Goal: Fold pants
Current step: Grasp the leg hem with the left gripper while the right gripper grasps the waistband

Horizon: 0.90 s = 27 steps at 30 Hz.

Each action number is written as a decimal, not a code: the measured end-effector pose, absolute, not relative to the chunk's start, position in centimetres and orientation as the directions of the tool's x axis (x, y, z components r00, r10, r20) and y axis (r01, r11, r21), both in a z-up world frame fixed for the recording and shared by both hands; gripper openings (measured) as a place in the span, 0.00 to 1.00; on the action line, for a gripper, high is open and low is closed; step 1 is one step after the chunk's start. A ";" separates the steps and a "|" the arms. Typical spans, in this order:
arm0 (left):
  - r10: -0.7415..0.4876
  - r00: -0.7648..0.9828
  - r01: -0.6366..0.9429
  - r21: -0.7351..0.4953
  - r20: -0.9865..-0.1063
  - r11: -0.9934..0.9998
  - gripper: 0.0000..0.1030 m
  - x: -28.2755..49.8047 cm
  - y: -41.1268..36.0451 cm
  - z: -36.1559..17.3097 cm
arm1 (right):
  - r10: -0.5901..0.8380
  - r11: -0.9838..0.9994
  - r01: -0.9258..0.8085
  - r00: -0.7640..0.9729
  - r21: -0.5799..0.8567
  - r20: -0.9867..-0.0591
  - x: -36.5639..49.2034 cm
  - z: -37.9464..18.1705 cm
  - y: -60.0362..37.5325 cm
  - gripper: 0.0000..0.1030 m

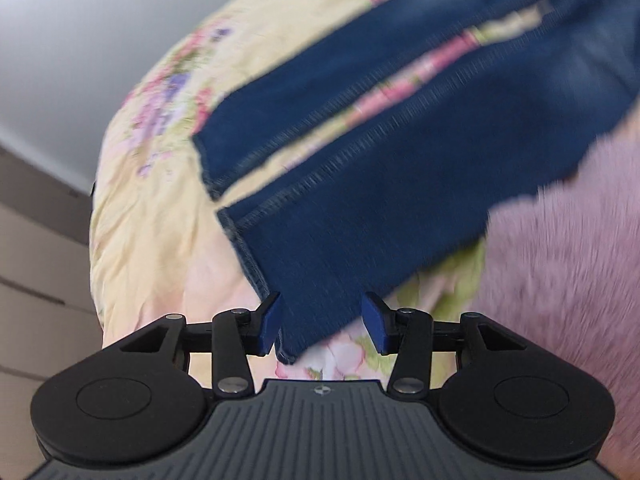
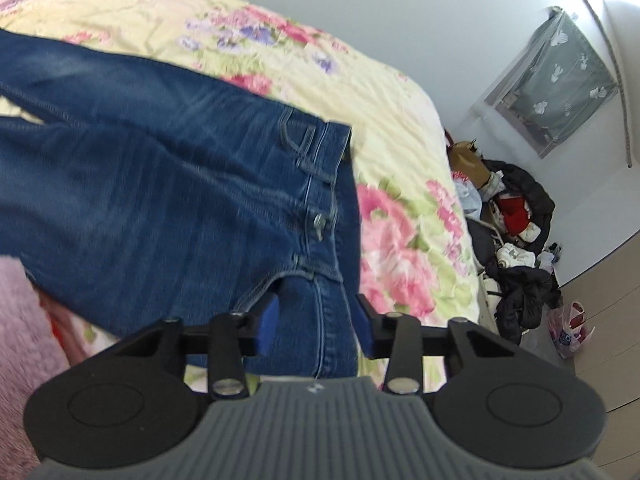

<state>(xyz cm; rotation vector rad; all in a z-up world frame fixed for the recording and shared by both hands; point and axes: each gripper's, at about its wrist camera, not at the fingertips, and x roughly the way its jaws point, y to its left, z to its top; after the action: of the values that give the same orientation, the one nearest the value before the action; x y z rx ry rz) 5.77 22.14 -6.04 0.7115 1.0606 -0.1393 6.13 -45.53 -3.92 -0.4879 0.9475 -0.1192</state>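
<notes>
Blue jeans [image 1: 400, 152] lie spread on a floral bedspread [image 1: 160, 216]. In the left wrist view both legs run away from me, with their hems toward me. My left gripper [image 1: 322, 326] is open, its blue pads on either side of the near leg's hem corner. In the right wrist view the jeans' waist [image 2: 320, 200] with button and pocket shows. My right gripper [image 2: 316, 324] is open, its pads straddling the waistband's near corner.
A fuzzy pink blanket [image 1: 560, 280] lies beside the near leg and shows in the right wrist view [image 2: 24, 320]. A pile of dark clothes and bags [image 2: 516, 240] sits on the floor past the bed [image 2: 360, 80]. White walls stand behind.
</notes>
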 end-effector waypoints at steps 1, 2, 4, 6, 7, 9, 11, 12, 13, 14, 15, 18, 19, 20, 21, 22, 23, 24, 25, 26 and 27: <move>0.230 0.486 0.459 0.471 -0.843 0.753 0.53 5.8 21.9 -6.8 | -0.311 0.880 -0.126 0.577 -0.459 -0.755 6.1 -4.8 -45.3 0.27; 0.236 0.469 0.494 0.474 -0.851 0.729 0.53 5.7 21.8 -7.7 | -0.315 0.875 -0.135 0.570 -0.465 -0.759 6.0 -5.5 -45.3 0.27; 0.248 0.451 0.541 0.483 -0.858 0.688 0.53 5.8 21.5 -9.0 | -0.317 0.871 -0.151 0.553 -0.467 -0.770 6.2 -7.0 -45.1 0.25; 0.258 0.438 0.574 0.488 -0.861 0.657 0.53 6.2 21.4 -10.1 | -0.320 0.871 -0.157 0.540 -0.467 -0.779 6.7 -7.8 -45.0 0.24; 0.269 0.431 0.590 0.494 -0.861 0.639 0.53 6.4 21.4 -10.7 | -0.323 0.870 -0.158 0.532 -0.466 -0.783 6.9 -8.0 -44.9 0.24; 0.293 0.429 0.598 0.512 -0.855 0.617 0.54 7.0 21.2 -11.8 | -0.333 0.868 -0.157 0.521 -0.471 -0.786 7.2 -8.5 -45.0 0.24; 0.308 0.419 0.606 0.516 -0.854 0.605 0.55 7.5 21.1 -13.0 | -0.327 0.873 -0.156 0.517 -0.462 -0.792 7.4 -8.6 -45.0 0.24; 0.331 0.419 0.598 0.532 -0.845 0.600 0.55 7.9 20.9 -13.5 | -0.323 0.875 -0.158 0.515 -0.458 -0.794 7.5 -8.6 -45.0 0.24; 0.342 0.417 0.589 0.537 -0.842 0.603 0.54 8.1 20.8 -13.9 | -0.319 0.875 -0.164 0.514 -0.456 -0.796 7.6 -8.7 -44.9 0.24; 0.341 0.421 0.580 0.538 -0.841 0.611 0.52 8.3 20.6 -13.9 | -0.315 0.874 -0.171 0.512 -0.454 -0.799 7.6 -8.8 -44.9 0.25; 0.339 0.428 0.572 0.542 -0.838 0.616 0.45 8.3 20.5 -13.8 | -0.309 0.873 -0.183 0.510 -0.452 -0.803 7.6 -8.8 -44.7 0.25; 0.319 0.465 0.503 0.543 -0.826 0.672 0.16 8.6 20.7 -12.1 | -0.301 0.852 -0.238 0.506 -0.467 -0.808 7.3 -8.8 -44.4 0.25; 0.314 0.476 0.469 0.539 -0.821 0.700 0.14 8.8 20.9 -11.3 | -0.299 0.842 -0.259 0.506 -0.473 -0.809 7.1 -8.8 -44.2 0.25; 0.296 0.495 0.423 0.524 -0.817 0.739 0.13 9.0 21.2 -10.3 | -0.294 0.833 -0.280 0.505 -0.477 -0.811 7.0 -8.8 -44.2 0.25; 0.284 0.510 0.389 0.512 -0.812 0.766 0.10 9.1 21.3 -9.4 | -0.292 0.824 -0.300 0.501 -0.480 -0.814 6.9 -8.8 -44.1 0.25; 0.277 0.534 0.345 0.505 -0.799 0.791 0.09 9.3 21.3 -8.2 | -0.291 0.813 -0.324 0.494 -0.484 -0.819 6.7 -8.9 -44.0 0.25; 0.272 0.559 0.307 0.501 -0.783 0.809 0.08 9.5 21.1 -7.1 | -0.293 0.799 -0.348 0.487 -0.491 -0.823 6.5 -9.0 -44.0 0.25; 0.273 0.577 0.270 0.495 -0.770 0.826 0.08 9.9 21.1 -6.1 | -0.292 0.784 -0.375 0.481 -0.495 -0.827 6.3 -9.2 -43.8 0.25; 0.274 0.588 0.233 0.484 -0.761 0.843 0.08 10.3 21.0 -5.3 | -0.292 0.765 -0.405 0.476 -0.501 -0.830 6.0 -9.4 -43.7 0.25; 0.278 0.595 0.197 0.472 -0.754 0.859 0.08 10.7 20.9 -4.6 | -0.293 0.748 -0.428 0.473 -0.507 -0.831 5.8 -9.6 -43.5 0.25; 0.283 0.600 0.159 0.459 -0.748 0.874 0.07 11.0 20.7 -4.0 | -0.295 0.724 -0.455 0.475 -0.518 -0.829 5.5 -9.8 -43.3 0.25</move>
<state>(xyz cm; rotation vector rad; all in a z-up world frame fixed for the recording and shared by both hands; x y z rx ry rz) 11.05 20.70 -3.99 0.5206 0.9355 0.0762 5.48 -43.34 -9.84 -0.7960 1.1034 0.1113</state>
